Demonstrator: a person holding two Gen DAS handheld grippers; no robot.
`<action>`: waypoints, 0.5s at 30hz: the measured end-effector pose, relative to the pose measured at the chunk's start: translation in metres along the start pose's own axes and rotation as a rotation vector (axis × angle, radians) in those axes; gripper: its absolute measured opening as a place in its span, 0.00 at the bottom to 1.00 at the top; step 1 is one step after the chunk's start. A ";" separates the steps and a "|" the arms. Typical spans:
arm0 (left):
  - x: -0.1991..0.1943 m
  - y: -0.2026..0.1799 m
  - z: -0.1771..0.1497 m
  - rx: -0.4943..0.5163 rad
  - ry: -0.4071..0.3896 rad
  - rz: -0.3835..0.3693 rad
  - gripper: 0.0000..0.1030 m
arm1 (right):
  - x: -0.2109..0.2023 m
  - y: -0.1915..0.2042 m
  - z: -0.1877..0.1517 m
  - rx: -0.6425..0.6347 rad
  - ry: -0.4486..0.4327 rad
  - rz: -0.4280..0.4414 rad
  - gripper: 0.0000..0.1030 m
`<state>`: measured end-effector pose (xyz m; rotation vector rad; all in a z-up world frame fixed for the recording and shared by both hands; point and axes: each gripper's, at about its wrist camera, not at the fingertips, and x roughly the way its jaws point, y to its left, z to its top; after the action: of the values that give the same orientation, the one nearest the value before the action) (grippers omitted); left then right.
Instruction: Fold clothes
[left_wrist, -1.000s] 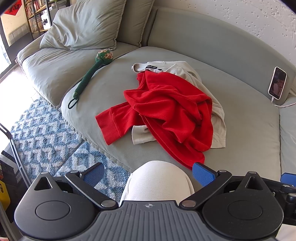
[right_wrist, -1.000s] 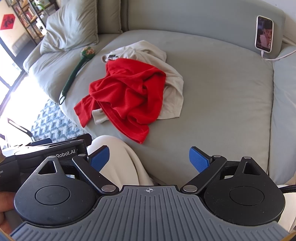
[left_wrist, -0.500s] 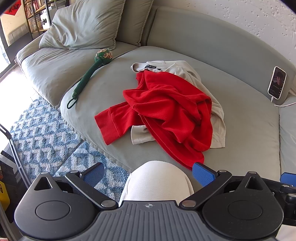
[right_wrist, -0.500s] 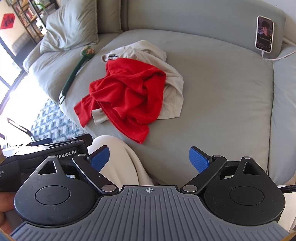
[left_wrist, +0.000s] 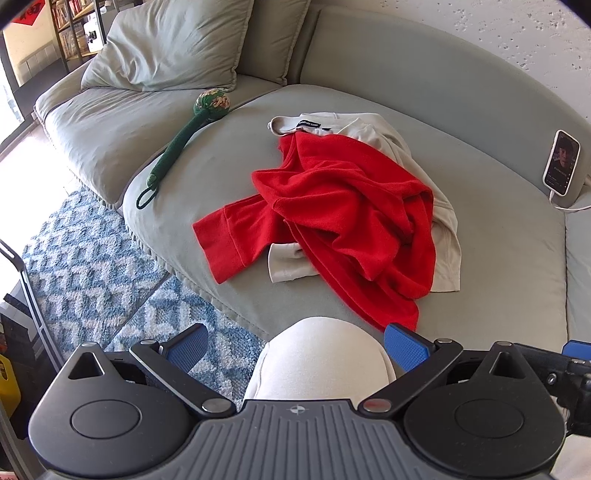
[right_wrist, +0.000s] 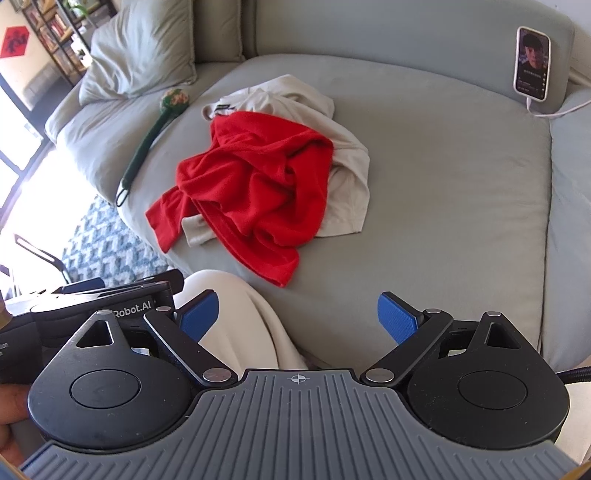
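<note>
A crumpled red sweatshirt (left_wrist: 347, 218) lies on the grey sofa seat (left_wrist: 498, 258), on top of a beige garment (left_wrist: 384, 129) whose collar and one cuff stick out. Both also show in the right wrist view: the red sweatshirt (right_wrist: 258, 177) and the beige garment (right_wrist: 347, 166). My left gripper (left_wrist: 295, 345) is open and empty, held above the person's knee (left_wrist: 321, 358), short of the clothes. My right gripper (right_wrist: 297, 317) is open and empty, near the sofa's front edge, to the right of the left gripper (right_wrist: 92, 306).
A green knitted massage stick (left_wrist: 184, 133) lies left of the clothes. A phone (left_wrist: 561, 162) with a cable leans on the backrest at right. Pillows (left_wrist: 170, 40) stand at the back left. A blue patterned rug (left_wrist: 92, 266) covers the floor at left.
The left wrist view has shifted very slightly; the clothes lie as before. Both grippers stay open and almost still.
</note>
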<state>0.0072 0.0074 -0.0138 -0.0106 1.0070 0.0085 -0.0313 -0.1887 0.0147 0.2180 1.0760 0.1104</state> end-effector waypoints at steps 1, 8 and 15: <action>0.000 0.002 0.001 0.000 -0.010 0.002 0.99 | 0.002 -0.001 0.001 0.006 -0.008 0.005 0.91; 0.001 0.009 0.019 0.019 -0.120 0.022 0.98 | 0.020 -0.016 0.022 0.025 -0.092 0.018 0.91; 0.015 -0.004 0.042 0.053 -0.174 -0.014 0.94 | 0.067 -0.052 0.054 0.058 -0.159 -0.010 0.88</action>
<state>0.0509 0.0042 -0.0038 0.0309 0.8325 -0.0301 0.0475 -0.2326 -0.0304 0.2690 0.9226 0.0522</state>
